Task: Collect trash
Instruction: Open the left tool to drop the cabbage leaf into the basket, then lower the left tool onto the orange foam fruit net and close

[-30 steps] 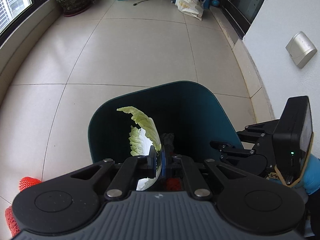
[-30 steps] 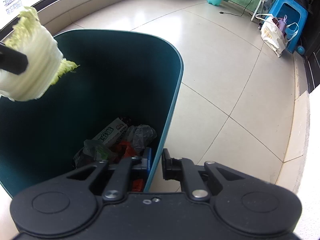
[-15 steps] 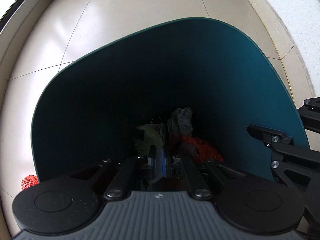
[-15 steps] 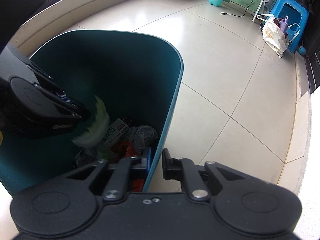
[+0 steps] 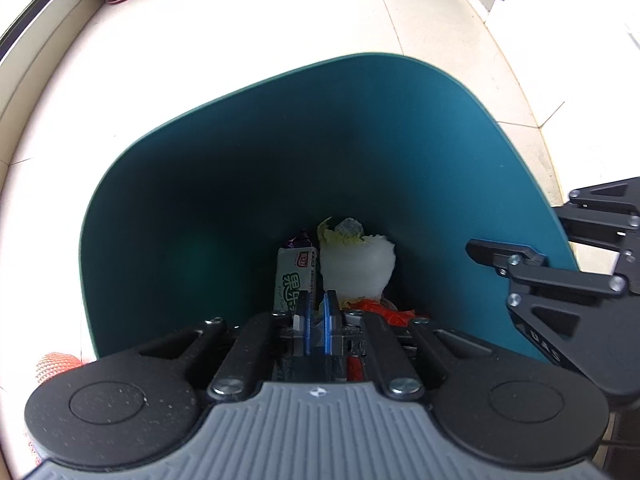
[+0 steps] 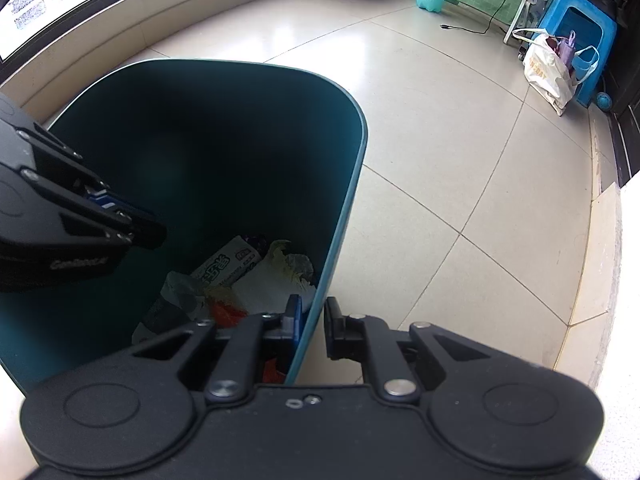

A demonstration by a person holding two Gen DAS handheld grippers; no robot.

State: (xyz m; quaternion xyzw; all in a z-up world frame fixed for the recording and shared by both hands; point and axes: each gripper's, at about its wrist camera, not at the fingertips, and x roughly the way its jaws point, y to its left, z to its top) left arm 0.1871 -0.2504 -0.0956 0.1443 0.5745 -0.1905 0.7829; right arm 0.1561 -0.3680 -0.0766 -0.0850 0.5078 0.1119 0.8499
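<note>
The left hand-held gripper (image 5: 316, 306) is hanging nearly closed and empty inside the teal bin (image 5: 400, 128) — the cabbage leaf (image 5: 356, 264) is lying below — while the right hand-held gripper (image 6: 311, 322) is clamping the bin's rim.

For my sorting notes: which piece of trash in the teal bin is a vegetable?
The cabbage leaf, pale and leafy, beside the printed snack wrapper.

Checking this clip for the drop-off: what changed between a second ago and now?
The left gripper carried the cabbage leaf down into the teal bin and let it go; the leaf now lies on the trash beside the snack wrapper, and nothing shows between the fingers. The right gripper stayed clamped on the bin's rim, and the bin did not move.
</note>
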